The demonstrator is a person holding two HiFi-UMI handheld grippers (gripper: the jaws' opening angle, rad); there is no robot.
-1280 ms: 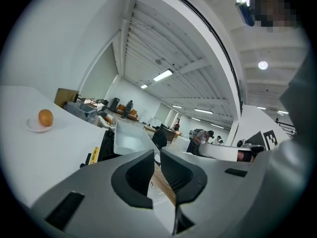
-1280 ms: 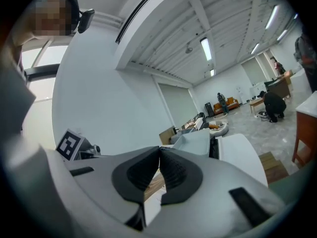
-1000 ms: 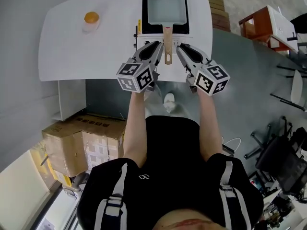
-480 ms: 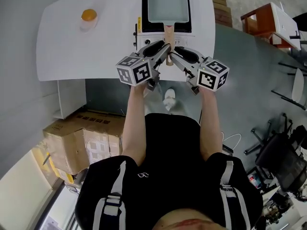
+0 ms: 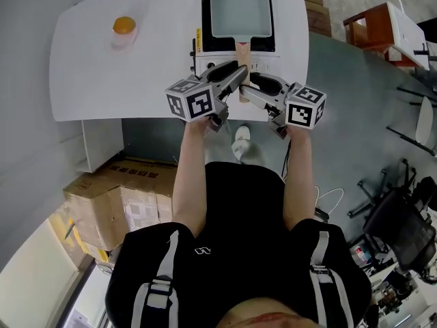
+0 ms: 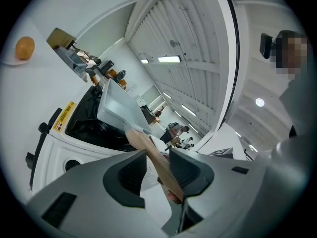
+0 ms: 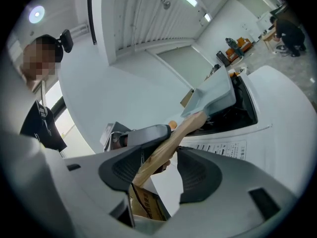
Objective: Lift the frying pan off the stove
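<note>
A square grey frying pan (image 5: 237,9) sits on the black-topped white stove (image 5: 205,63), its wooden handle (image 5: 242,50) pointing toward me. My left gripper (image 5: 234,76) comes in from the left and my right gripper (image 5: 247,91) from the right, both at the handle's near end. In the left gripper view the handle (image 6: 153,157) runs between the jaws of that gripper (image 6: 157,165), which are opening, with a gap on one side. In the right gripper view the handle (image 7: 168,143) also lies between the opening jaws of that gripper (image 7: 161,170), loose.
The stove stands at the near edge of a white table (image 5: 123,74). An orange on a small plate (image 5: 123,26) sits at the far left. Cardboard boxes (image 5: 116,203) lie on the floor to my left. A wooden crate (image 5: 372,29) and a chair (image 5: 403,231) stand to the right.
Both grippers have swung inward from either side of the handle until it lies between their jaws, and both pairs of jaws have widened. The pan has not moved.
</note>
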